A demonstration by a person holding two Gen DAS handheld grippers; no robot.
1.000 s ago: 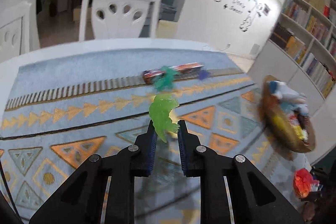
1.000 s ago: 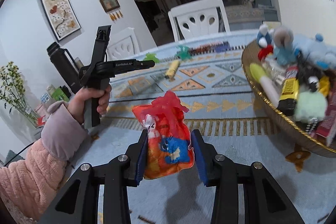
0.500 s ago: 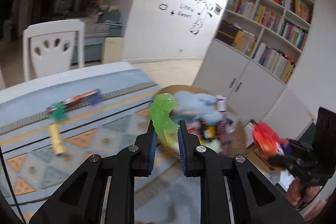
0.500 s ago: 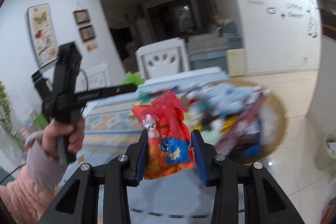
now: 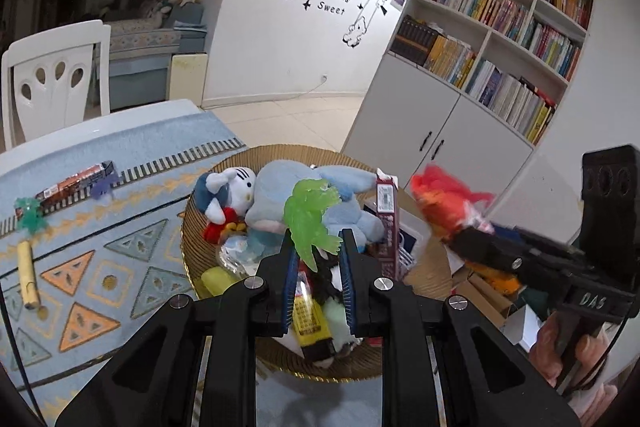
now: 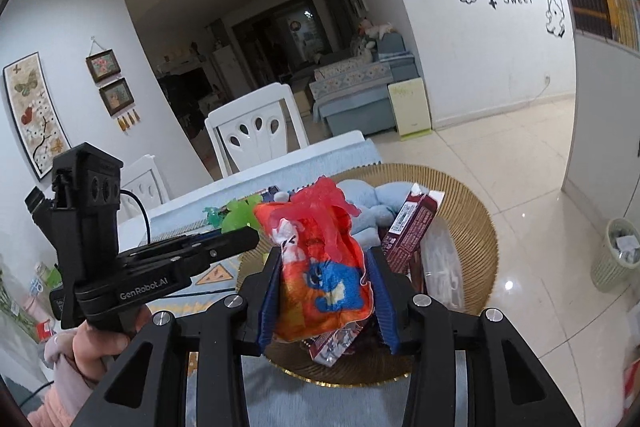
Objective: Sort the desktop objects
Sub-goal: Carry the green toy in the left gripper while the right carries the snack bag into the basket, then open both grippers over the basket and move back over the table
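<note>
My left gripper (image 5: 315, 259) is shut on a translucent green toy (image 5: 310, 217) and holds it above the round woven basket (image 5: 188, 227). My right gripper (image 6: 324, 271) is shut on an orange snack bag (image 6: 320, 267) with a red toy on top, also held above the basket (image 6: 476, 211). The basket holds plush toys (image 5: 288, 195), a maroon box (image 5: 386, 223) and several small items. The right gripper with the orange bag (image 5: 444, 203) shows at the right of the left wrist view. The left gripper and green toy (image 6: 240, 215) show in the right wrist view.
On the patterned cloth (image 5: 100, 267) lie a yellow tube (image 5: 28, 273), a dark green toy (image 5: 30, 215), a purple piece (image 5: 102, 187) and a long snack bar (image 5: 76, 183). A white chair (image 5: 52, 79) stands behind the table. A bookcase (image 5: 500, 47) is at the right.
Both grippers swung right from over the cloth to above the basket, each carrying its object. The basket now sits directly under both.
</note>
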